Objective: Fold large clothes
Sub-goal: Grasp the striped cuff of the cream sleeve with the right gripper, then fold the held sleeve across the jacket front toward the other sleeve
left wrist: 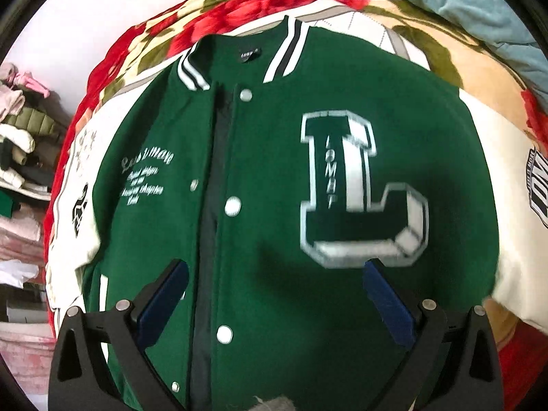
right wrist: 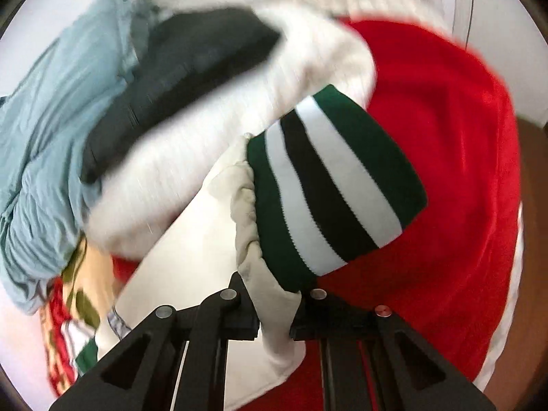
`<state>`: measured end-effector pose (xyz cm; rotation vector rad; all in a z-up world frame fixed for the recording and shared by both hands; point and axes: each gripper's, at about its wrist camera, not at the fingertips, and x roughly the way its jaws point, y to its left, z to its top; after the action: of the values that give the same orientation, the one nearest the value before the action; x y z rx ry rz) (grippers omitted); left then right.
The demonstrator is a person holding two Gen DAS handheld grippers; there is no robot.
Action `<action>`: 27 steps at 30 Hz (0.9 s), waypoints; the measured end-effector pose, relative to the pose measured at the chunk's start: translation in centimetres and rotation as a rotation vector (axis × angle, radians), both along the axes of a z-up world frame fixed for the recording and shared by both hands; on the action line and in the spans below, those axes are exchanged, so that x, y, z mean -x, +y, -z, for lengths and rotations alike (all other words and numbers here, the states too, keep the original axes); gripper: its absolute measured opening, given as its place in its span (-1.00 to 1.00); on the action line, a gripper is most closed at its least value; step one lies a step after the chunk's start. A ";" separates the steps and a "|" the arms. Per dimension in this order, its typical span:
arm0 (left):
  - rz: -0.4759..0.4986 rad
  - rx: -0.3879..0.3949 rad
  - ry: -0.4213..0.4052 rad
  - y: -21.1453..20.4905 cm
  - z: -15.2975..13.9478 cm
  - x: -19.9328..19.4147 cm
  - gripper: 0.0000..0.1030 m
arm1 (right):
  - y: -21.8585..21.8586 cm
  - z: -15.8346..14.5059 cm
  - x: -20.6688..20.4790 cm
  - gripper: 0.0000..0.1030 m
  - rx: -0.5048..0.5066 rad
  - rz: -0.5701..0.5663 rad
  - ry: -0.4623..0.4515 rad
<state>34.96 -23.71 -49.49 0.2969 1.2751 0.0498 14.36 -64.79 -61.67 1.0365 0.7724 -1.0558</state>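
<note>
Cream sleeve (right wrist: 274,328) with ribbed striped cuff (right wrist: 328,185) pinched by right hand-held gripper (right wrist: 274,325).

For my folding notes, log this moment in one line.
left gripper: open over varsity jacket | right gripper: shut on cream sleeve near striped cuff

The green varsity jacket (left wrist: 274,205) lay front-up and spread flat, collar at the far end. It had cream sleeves, a striped knit collar, white snap buttons down a partly open placket, a large white "L" patch on one chest and white script on the other. One cream sleeve (right wrist: 274,308), with its green, white and black striped cuff (right wrist: 335,185), was bunched and pinched just behind the cuff.
</note>
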 end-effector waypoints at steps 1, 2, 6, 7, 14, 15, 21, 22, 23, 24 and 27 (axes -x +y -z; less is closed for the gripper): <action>0.005 0.007 0.008 0.0 0.2 -0.5 1.00 | -0.4 -0.7 -1.4 -0.79 0.024 0.002 0.004; 0.012 0.019 0.021 0.1 0.4 -1.1 1.00 | -0.4 -1.1 -2.2 -0.79 0.041 0.006 0.007; 0.040 0.025 0.025 0.1 1.1 -3.1 1.00 | -1.0 -3.9 -7.4 -0.80 0.136 -0.040 0.010; 0.043 0.024 0.020 0.2 1.1 -3.5 1.00 | -0.7 -5.2 -9.6 -0.80 0.168 -0.077 -0.005; -0.063 0.050 0.013 6.1 0.4 -5.7 1.00 | 10.5 -13.0 -21.1 -0.80 0.266 -0.413 -0.094; -0.092 0.055 0.015 7.7 0.2 -5.9 1.00 | 13.5 -13.5 -23.2 -0.80 0.266 -0.484 -0.106; -0.245 0.042 -0.005 17.1 -0.8 -5.7 1.00 | 32.2 -11.7 -31.9 -0.81 0.226 -0.873 -0.094; -0.281 0.030 -0.010 19.3 -1.0 -5.4 1.00 | 36.0 -10.6 -33.4 -0.81 0.208 -0.937 -0.087; -0.318 0.019 -0.014 21.5 -1.1 -5.1 1.00 | 40.0 -9.2 -35.1 -0.81 0.185 -1.008 -0.075; -0.363 0.006 -0.018 24.4 -1.2 -4.6 1.00 | 43.2 -8.5 -34.9 -0.81 0.180 -1.055 -0.062; -0.467 -0.038 -0.021 31.1 -1.3 -3.0 1.00 | 53.5 -4.7 -37.6 -0.81 0.178 -1.224 -0.001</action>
<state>37.95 7.37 -48.18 0.0259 1.3018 0.4740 51.95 -11.25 -56.98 0.2579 1.0598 -0.0523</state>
